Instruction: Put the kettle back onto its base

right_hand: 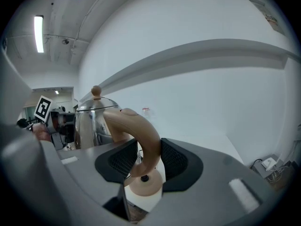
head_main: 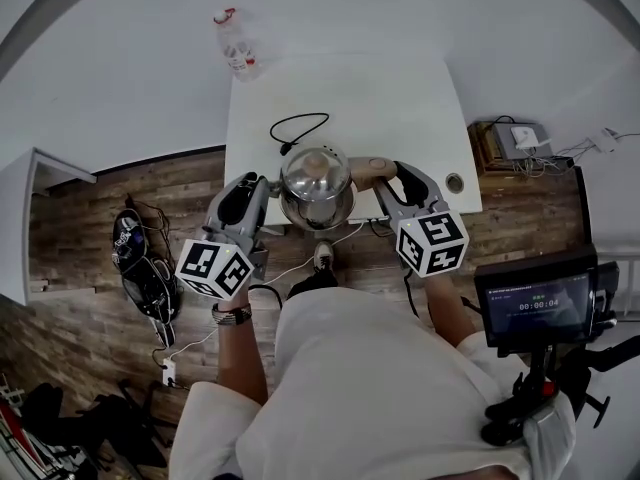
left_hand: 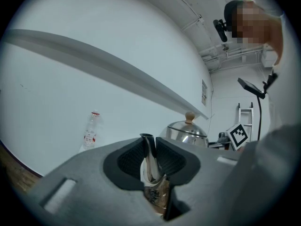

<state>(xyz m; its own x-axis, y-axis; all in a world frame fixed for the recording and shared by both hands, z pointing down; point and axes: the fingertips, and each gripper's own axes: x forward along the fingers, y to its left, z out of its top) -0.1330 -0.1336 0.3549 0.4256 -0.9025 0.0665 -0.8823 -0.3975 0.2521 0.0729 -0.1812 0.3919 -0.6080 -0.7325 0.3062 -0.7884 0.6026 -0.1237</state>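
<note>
A shiny steel kettle [head_main: 316,186] with a tan handle [head_main: 372,171] sits between my two grippers at the near edge of the white table [head_main: 400,98]. My left gripper [head_main: 270,190] is shut on its thin spout [left_hand: 149,164]; the kettle's lid and wooden knob [left_hand: 189,118] show behind the jaws. My right gripper [right_hand: 149,149] is shut on the curved tan handle [right_hand: 136,126], with the kettle body [right_hand: 89,121] just left of it. A round beige and white part [right_hand: 143,189] lies below the handle. I cannot tell whether the kettle rests on anything.
A black cord [head_main: 300,126] loops on the table behind the kettle. A clear bottle [head_main: 235,43] stands at the far left corner. The table has a round hole [head_main: 456,182] at its right. Bags [head_main: 145,263] lie on the floor left; a screen [head_main: 540,303] stands right.
</note>
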